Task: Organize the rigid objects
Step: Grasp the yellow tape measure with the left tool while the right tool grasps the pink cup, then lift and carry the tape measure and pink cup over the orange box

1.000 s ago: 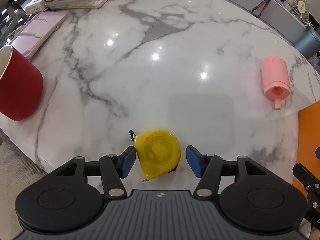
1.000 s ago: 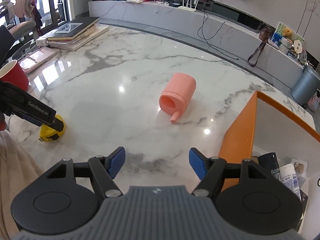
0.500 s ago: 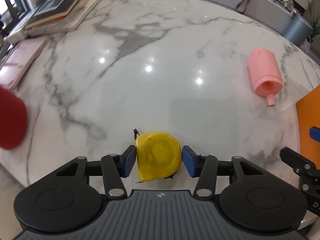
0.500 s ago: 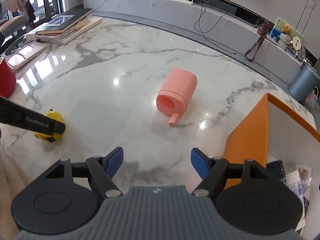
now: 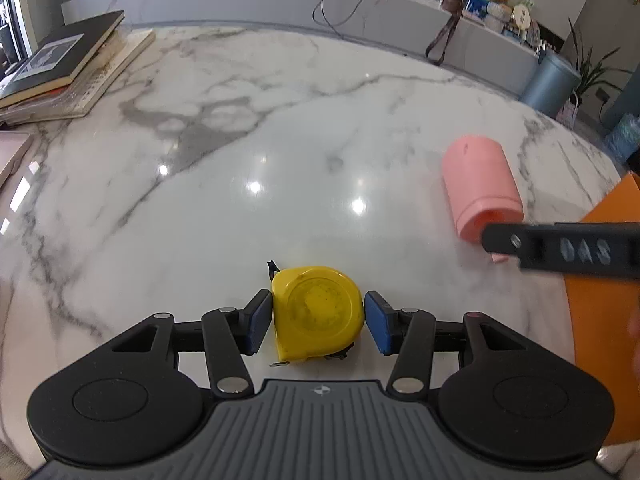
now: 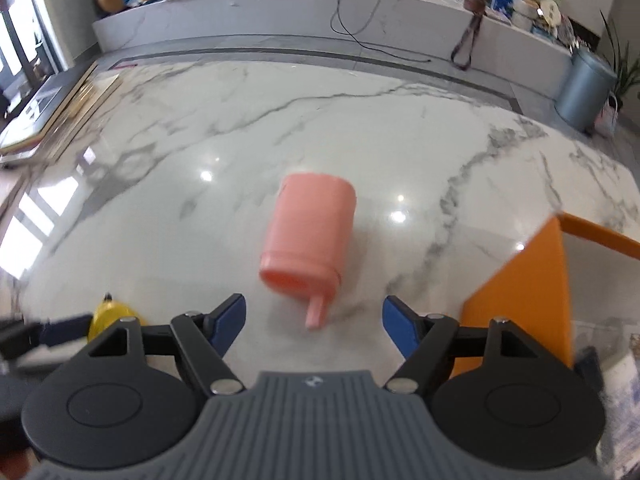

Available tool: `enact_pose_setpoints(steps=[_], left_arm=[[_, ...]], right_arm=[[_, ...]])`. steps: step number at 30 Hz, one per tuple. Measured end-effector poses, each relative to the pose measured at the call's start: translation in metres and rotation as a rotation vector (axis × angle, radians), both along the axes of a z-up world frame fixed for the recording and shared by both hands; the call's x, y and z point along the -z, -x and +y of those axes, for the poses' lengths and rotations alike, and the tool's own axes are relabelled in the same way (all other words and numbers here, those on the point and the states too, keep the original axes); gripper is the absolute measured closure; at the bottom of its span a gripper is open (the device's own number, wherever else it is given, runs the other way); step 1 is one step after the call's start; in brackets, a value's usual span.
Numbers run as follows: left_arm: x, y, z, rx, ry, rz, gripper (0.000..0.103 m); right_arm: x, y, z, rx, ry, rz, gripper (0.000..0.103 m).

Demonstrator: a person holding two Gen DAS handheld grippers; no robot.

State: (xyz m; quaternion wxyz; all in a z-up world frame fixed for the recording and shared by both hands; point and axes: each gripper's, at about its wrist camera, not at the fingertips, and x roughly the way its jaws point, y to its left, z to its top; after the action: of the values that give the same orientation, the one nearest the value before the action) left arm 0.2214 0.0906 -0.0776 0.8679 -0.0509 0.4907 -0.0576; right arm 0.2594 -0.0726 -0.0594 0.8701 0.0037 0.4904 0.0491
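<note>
Tape measure (image 5: 318,312), yellow, sits clamped in your left hand-held gripper (image 5: 318,322); your right hand-held gripper (image 6: 314,322) is spread wide, gripping nothing, before the pink container (image 6: 310,236).

The left gripper (image 5: 318,322) is matte black — two round housings at five and seven o'clock, angled link arms with silver rivet heads, a ribbed grey centre plate bearing a small white emblem, and blue pads (image 5: 376,322) on the fingertips. The right gripper (image 6: 312,322) has the same black links, silver rivets, ribbed grey plate and blue pads (image 6: 398,324).
</note>
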Motion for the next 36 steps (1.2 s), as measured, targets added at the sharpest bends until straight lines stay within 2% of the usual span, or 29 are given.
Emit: enact_pose_setpoints(steps=[2, 8, 11, 15, 18, 22, 29, 36], left_arm=[[0.001, -0.001, -0.002, -0.001, 0.002, -0.014, 0.045], [0.006, -0.002, -0.008, 0.015, -0.039, -0.015, 0.044], [0.007, -0.001, -0.01, 0.015, -0.047, -0.022, 0.044], [0.007, -0.001, -0.011, 0.02, -0.054, -0.028, 0.046], [0.007, 0.0, -0.01, 0.023, -0.054, -0.03, 0.046], [0.007, 0.0, -0.009, 0.021, -0.045, -0.032, 0.046], [0.003, 0.004, 0.006, -0.041, 0.04, -0.027, 0.046], [-0.019, 0.017, 0.007, -0.055, 0.056, -0.067, 0.046]], right_arm=[[0.002, -0.011, 0.001, 0.022, -0.013, 0.001, 0.024], [0.012, -0.037, 0.008, 0.047, -0.016, 0.005, 0.026], [0.016, -0.044, 0.009, 0.047, -0.021, 0.015, 0.031], [0.022, -0.05, 0.01, 0.036, -0.014, 0.033, 0.046], [0.023, -0.047, 0.012, 0.01, -0.006, 0.033, 0.047], [0.016, -0.035, 0.013, -0.024, 0.005, 0.019, 0.047], [-0.006, 0.004, 0.018, -0.137, 0.009, -0.019, 0.048], [-0.025, 0.046, 0.006, -0.161, -0.045, -0.03, 0.048]])
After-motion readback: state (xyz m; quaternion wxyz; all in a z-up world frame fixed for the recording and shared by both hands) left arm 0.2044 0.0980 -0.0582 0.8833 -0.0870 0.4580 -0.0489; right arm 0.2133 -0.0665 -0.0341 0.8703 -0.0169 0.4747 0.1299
